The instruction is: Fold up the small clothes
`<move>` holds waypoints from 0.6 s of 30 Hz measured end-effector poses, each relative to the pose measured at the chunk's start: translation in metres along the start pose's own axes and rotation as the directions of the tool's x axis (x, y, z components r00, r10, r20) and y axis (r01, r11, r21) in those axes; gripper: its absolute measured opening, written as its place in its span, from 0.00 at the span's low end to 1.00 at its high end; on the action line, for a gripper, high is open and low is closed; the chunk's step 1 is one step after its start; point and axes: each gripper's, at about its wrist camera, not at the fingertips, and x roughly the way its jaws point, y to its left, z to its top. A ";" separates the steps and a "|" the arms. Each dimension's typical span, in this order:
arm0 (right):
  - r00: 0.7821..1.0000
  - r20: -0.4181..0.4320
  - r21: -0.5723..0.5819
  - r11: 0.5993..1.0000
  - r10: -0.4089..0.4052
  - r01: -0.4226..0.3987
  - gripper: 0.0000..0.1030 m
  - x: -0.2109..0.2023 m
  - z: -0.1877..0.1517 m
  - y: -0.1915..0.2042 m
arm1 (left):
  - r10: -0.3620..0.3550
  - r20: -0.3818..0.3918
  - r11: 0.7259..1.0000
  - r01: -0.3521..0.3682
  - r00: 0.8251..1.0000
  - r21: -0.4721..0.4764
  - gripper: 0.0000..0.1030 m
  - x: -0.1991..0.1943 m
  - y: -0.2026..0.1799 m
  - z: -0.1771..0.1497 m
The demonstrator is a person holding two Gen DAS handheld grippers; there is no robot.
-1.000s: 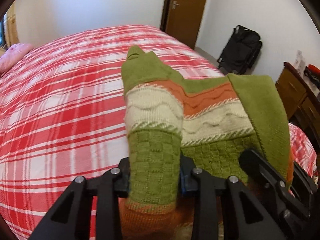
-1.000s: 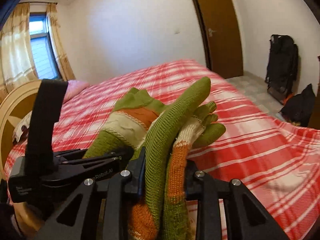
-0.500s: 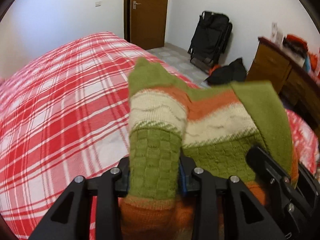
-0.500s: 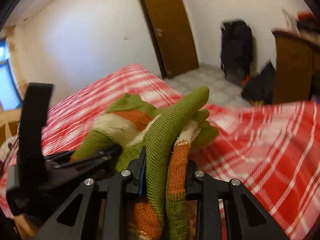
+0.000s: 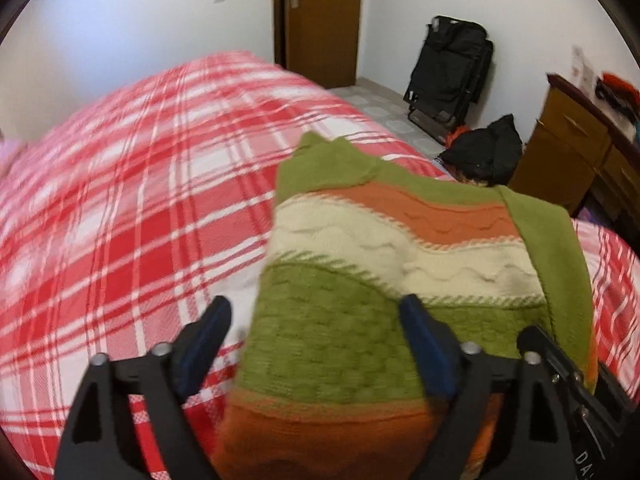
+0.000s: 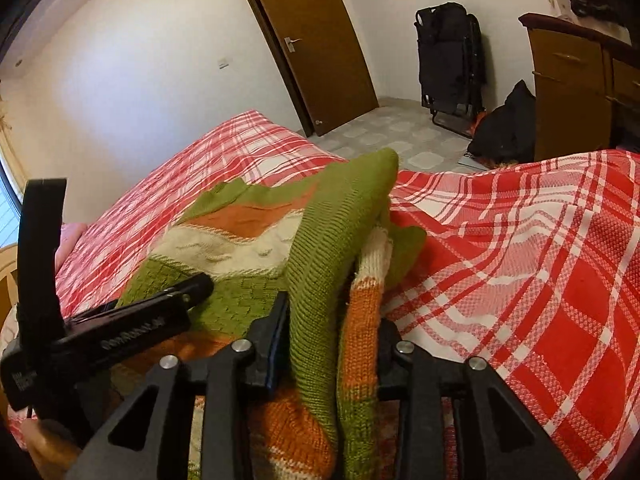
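Note:
A small knitted sweater (image 5: 360, 280) in green, cream and orange bands lies folded on the red plaid bed (image 5: 140, 200). My left gripper (image 5: 316, 324) is open, its blue-padded jaws spread either side of the sweater's near edge. My right gripper (image 6: 332, 320) is shut on the sweater (image 6: 328, 248), pinching a bunched green and orange fold at its right side. The left gripper also shows in the right wrist view (image 6: 132, 320), beside the sweater.
A brown door (image 5: 320, 16) stands behind the bed. A black folded chair (image 5: 448, 72) and a black bag (image 5: 484, 152) sit on the tiled floor. A wooden dresser (image 5: 572, 148) stands at the right.
My left gripper has opened and let go of the sweater's near edge. The sweater has come down flatter onto the bed. My right gripper still holds its fold.

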 end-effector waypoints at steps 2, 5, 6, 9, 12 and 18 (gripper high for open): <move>1.000 -0.006 0.016 1.000 -0.014 0.014 0.48 0.003 0.000 -0.002 | -0.015 -0.018 1.000 0.015 1.000 -0.015 0.93 0.001 0.004 0.000; 1.000 -0.018 0.069 0.998 0.004 -0.003 0.51 -0.001 0.001 -0.011 | -0.011 -0.027 1.000 0.011 1.000 0.014 0.94 -0.006 0.003 -0.002; 1.000 -0.008 0.085 0.996 0.005 -0.005 0.51 -0.007 0.001 -0.013 | -0.016 -0.030 1.000 0.016 0.999 0.022 0.94 -0.010 0.003 -0.003; 0.998 0.055 0.117 0.993 -0.038 0.031 0.51 -0.033 -0.002 -0.018 | -0.055 -0.025 0.998 0.056 0.998 0.025 0.92 -0.029 0.017 -0.009; 0.996 0.086 0.076 0.997 -0.026 0.020 0.50 -0.065 -0.010 -0.012 | -0.143 -0.020 0.990 0.143 0.990 0.003 0.92 -0.050 0.037 -0.023; 0.999 0.045 -0.183 0.983 0.014 -0.006 0.19 -0.102 -0.051 0.034 | -0.210 -0.063 0.977 0.208 0.976 -0.042 0.91 -0.057 0.047 -0.060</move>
